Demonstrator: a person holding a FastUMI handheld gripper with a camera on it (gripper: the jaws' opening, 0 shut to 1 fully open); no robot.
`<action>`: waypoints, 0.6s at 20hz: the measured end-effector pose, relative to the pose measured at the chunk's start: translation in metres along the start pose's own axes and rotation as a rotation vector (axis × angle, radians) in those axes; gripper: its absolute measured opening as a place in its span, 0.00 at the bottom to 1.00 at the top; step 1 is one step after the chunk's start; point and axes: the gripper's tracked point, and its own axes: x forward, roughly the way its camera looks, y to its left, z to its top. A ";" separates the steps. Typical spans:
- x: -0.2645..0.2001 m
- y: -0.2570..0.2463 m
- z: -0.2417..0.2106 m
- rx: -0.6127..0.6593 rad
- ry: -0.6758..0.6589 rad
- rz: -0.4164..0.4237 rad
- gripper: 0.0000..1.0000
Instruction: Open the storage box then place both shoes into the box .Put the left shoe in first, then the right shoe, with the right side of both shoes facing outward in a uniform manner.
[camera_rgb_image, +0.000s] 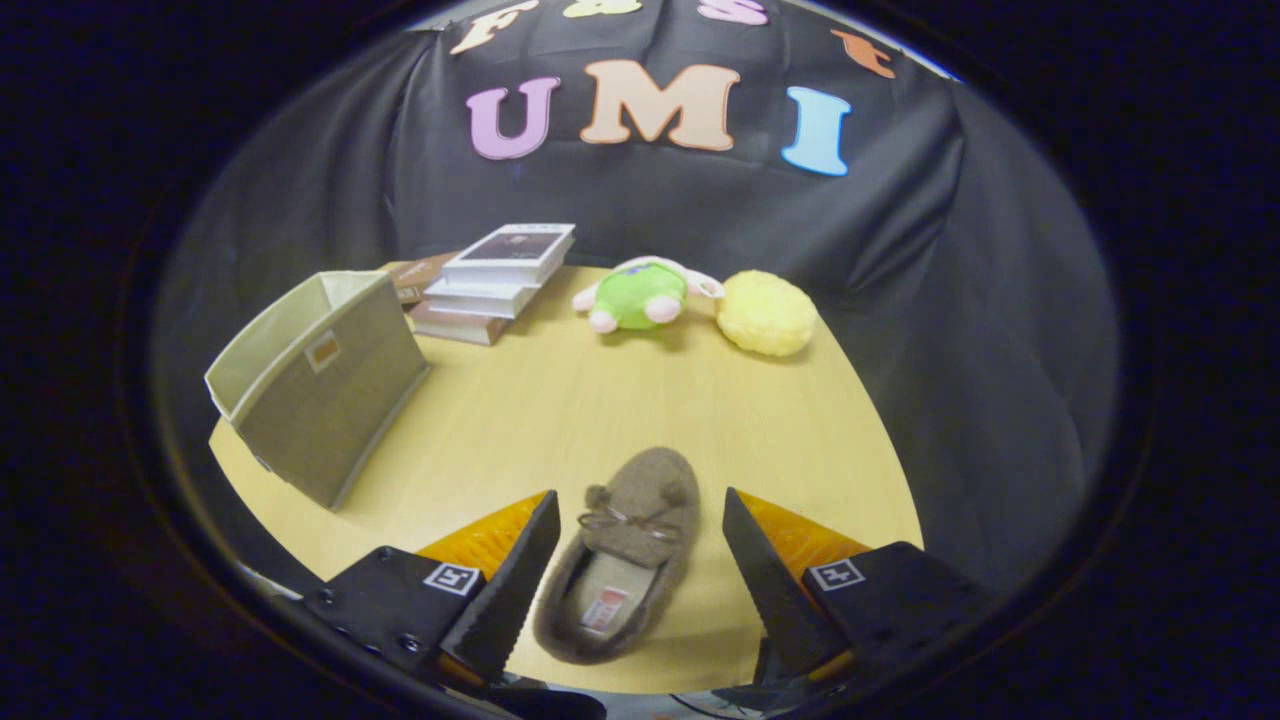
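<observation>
1. The gripper (640, 560) was held with its jaws spread wide, nothing clasped; the brown slipper (628, 555) lay between them on the worktop (560, 400).
2. A one-sided closure might have tipped or pushed the soft slipper aside.
3. Beyond, the open storage box (315, 385) stood clear.
4. Books (495, 280) and plush toys (700, 300) were set farther back, well apart.

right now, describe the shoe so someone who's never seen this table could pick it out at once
On the light wooden table, look nearest the gripper, whose fingers stand open to either side of the shoe without touching it. It is a brown fuzzy slipper with a small bow, lying apart from the fabric storage box, the books and the plush toys.
</observation>
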 end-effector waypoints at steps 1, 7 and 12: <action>0.006 -0.003 -0.011 0.004 0.022 0.004 1.00; 0.034 -0.011 -0.062 0.030 0.148 0.034 1.00; 0.047 -0.015 -0.086 0.092 0.259 0.047 0.68</action>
